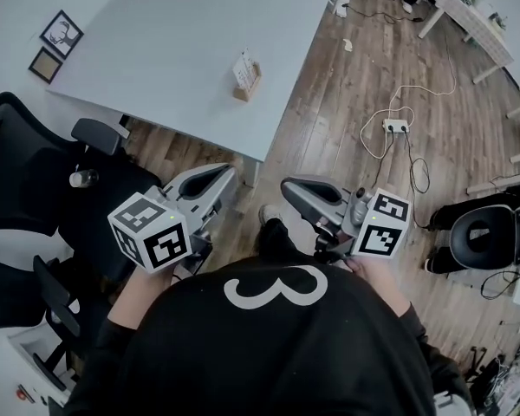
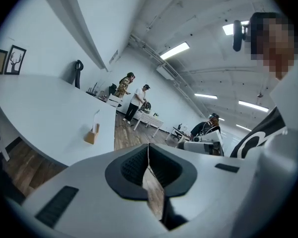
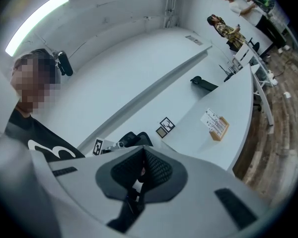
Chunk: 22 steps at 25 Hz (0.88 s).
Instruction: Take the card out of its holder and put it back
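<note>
The card (image 1: 243, 67) stands upright in its wooden holder (image 1: 248, 86) on the white table (image 1: 173, 42), close to the table's near edge and towards its right corner. Two framed pictures (image 1: 59, 35) lie at the table's far left end. Both grippers are held off the table, over the wooden floor (image 1: 347, 102) just in front of that near edge, well apart from the holder. The left gripper (image 1: 222, 173) has its jaws together with nothing between them, and so does the right gripper (image 1: 288, 185). A black office chair (image 1: 35, 172) stands beside the table's left end.
</note>
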Tool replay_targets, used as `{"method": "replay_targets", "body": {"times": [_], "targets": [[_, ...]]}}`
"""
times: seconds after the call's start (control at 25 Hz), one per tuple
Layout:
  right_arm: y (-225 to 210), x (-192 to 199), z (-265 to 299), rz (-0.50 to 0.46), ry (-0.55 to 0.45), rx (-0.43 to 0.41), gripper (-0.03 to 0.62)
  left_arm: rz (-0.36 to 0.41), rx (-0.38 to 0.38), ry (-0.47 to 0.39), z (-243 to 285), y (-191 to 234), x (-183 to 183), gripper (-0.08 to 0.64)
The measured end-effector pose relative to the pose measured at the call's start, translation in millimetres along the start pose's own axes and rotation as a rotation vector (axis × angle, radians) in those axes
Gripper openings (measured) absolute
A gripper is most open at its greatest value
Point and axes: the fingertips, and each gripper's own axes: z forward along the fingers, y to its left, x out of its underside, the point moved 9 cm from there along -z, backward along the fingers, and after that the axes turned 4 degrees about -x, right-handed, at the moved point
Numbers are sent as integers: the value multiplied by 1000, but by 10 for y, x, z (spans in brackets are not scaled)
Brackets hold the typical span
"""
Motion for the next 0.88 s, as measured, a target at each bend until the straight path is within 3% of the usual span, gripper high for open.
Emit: {"method": "replay_targets", "body": {"times": [0.28,0.52,0.64,0.76,0.88], "targets": [[-729,-508,37,21,37,-5,10,0,-28,34,679,277,-204,15],[-1197,-741,169,48,77,-26,11,-29,-96,27,1002,620,-329,18],[-1402,-794,186,69,91,-25,11,-52,-113,28,1121,792,-353,84],[-1606,-825,203,93,109,-20,11,-48,-185,20,1249,1004,-386,105],[-1786,-846,214,120,126,-15,11,17,-261,57,1425,1219,-363,124]]}}
